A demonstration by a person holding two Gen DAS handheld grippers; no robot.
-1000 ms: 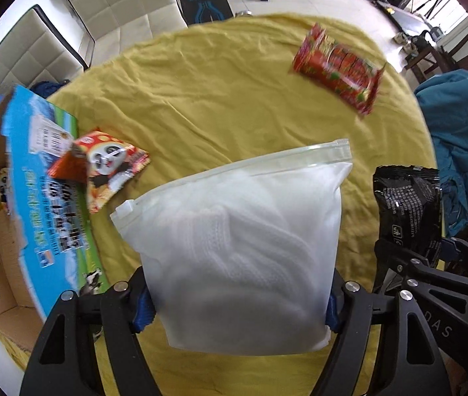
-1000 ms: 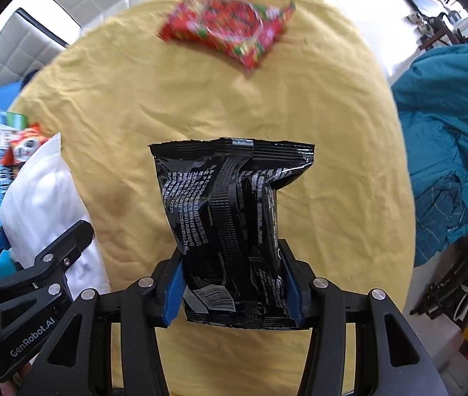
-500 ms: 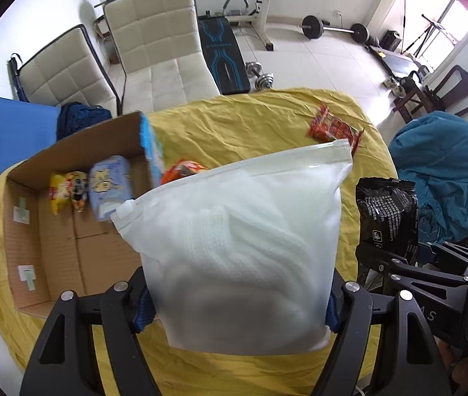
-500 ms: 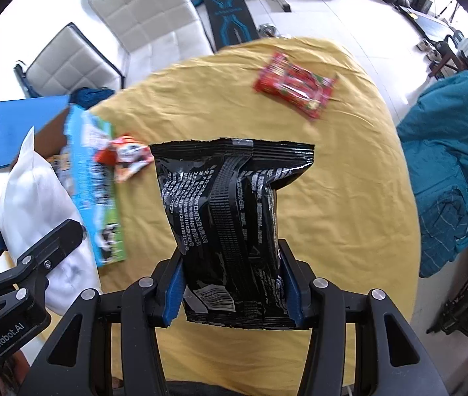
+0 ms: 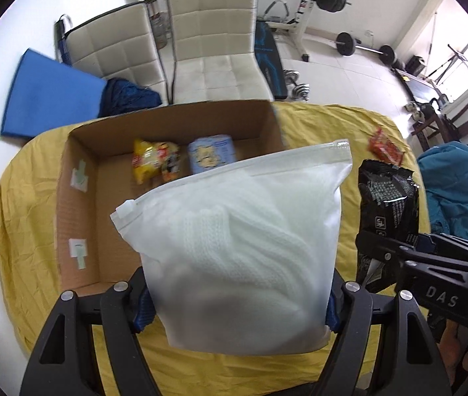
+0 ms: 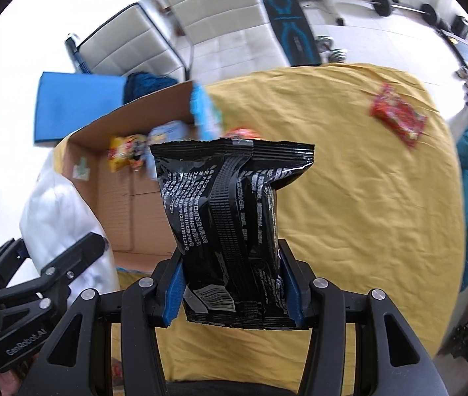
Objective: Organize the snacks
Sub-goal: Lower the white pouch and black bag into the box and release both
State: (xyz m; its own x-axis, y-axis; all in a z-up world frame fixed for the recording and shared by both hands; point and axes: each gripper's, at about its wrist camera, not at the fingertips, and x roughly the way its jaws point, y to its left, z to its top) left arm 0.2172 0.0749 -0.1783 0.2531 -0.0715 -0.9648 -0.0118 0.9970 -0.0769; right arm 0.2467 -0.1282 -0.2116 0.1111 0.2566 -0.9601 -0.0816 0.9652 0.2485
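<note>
**Both packets lifted clear of the table and brought round toward the box**

Change noted: a second ago both cameras looked down on the yellow cloth [image 6: 349,171] at close range, with the cardboard box [image 5: 79,217] only at the left edge. Both views now stand higher and face the open box squarely. Judgement: pickup is complete and the carry to the box is under way; deposit is not yet done.

Left gripper [image 5: 237,310]: clenched on the lower part of the white zip bag [image 5: 234,241], which is held off the table, in front of the box's near right corner. Its long axis runs roughly upright, leaning right, with the zip edge uppermost and its slider at the left end.

Right gripper [image 6: 230,292]: clamped on the bottom of the black snack packet [image 6: 227,211], airborne over the cloth, just right of the box. Long axis upright, crimped seal on top, back seam facing the camera.

Inside the box: a yellow packet [image 5: 154,161] and a pale blue packet [image 5: 212,153] at the far wall. A red packet [image 6: 397,115] lies on the cloth, well apart
</note>
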